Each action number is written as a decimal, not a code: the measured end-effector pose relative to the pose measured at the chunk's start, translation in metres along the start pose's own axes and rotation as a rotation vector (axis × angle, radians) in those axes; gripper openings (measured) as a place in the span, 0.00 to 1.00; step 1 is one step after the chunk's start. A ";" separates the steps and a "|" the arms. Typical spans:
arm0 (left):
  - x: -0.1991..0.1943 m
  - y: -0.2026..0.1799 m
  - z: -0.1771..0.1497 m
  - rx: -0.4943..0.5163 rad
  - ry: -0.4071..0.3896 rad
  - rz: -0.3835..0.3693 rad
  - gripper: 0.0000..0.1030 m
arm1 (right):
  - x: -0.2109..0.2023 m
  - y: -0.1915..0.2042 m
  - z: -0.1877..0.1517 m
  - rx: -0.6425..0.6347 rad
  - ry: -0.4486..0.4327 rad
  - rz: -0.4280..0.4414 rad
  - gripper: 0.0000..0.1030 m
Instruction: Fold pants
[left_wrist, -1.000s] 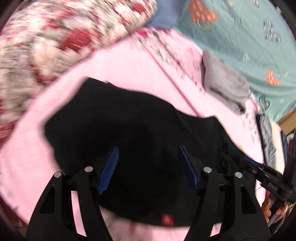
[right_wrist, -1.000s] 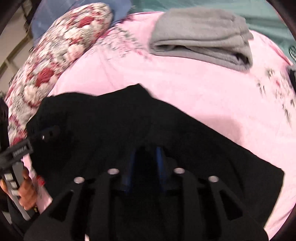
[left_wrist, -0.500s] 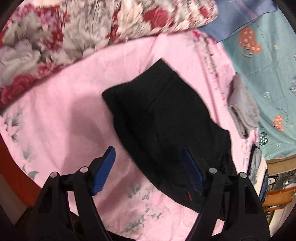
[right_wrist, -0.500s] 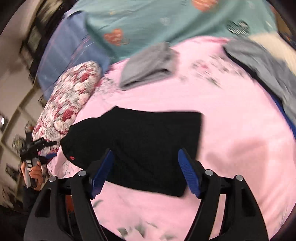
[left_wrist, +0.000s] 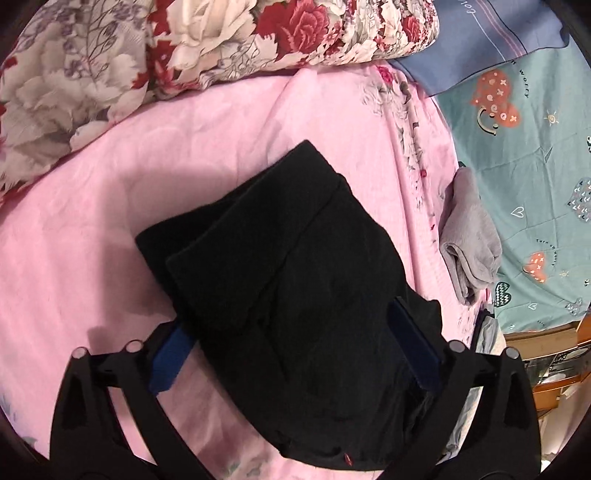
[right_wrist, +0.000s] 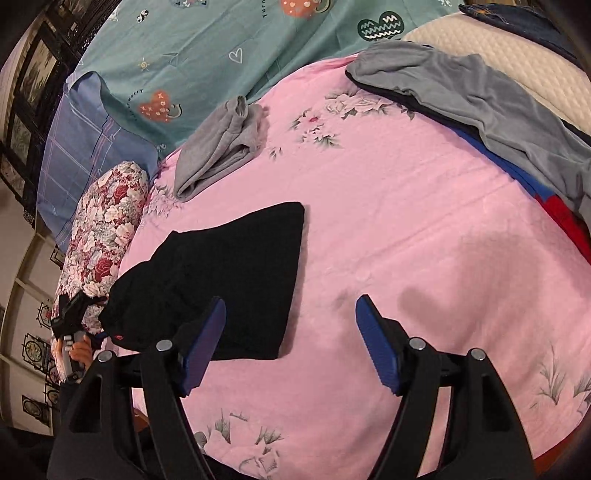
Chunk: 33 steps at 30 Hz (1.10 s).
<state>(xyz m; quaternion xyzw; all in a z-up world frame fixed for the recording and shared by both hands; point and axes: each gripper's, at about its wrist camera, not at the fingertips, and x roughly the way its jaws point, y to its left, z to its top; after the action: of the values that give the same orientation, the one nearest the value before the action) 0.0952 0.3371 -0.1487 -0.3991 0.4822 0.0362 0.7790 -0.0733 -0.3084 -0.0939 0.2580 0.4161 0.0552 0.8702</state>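
Covering the bed, a pink floral sheet (right_wrist: 388, 221) carries the folded black pants (left_wrist: 288, 280), a compact bundle whose long axis in the left wrist view runs from upper left to lower right. Folded grey trousers (right_wrist: 221, 147) lie well apart from it, near the teal sheet (right_wrist: 221, 48). Jaws of the left gripper (left_wrist: 295, 343), just opening, straddle the pants without pressing; the right gripper (right_wrist: 291, 339) stands open over bare sheet beside them.
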 end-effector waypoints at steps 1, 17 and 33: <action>0.003 -0.001 0.000 0.011 -0.002 0.043 0.32 | 0.000 0.001 0.000 -0.002 0.000 -0.004 0.71; -0.067 -0.012 -0.036 0.149 -0.220 -0.127 0.18 | 0.048 0.083 0.020 -0.174 0.144 -0.080 0.71; -0.076 -0.051 -0.046 0.293 -0.258 -0.099 0.18 | 0.273 0.291 0.026 -0.499 0.484 0.072 0.04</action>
<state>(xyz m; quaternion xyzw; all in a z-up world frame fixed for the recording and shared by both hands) 0.0440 0.2974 -0.0693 -0.2966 0.3585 -0.0218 0.8849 0.1574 0.0169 -0.1263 0.0313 0.5748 0.2455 0.7800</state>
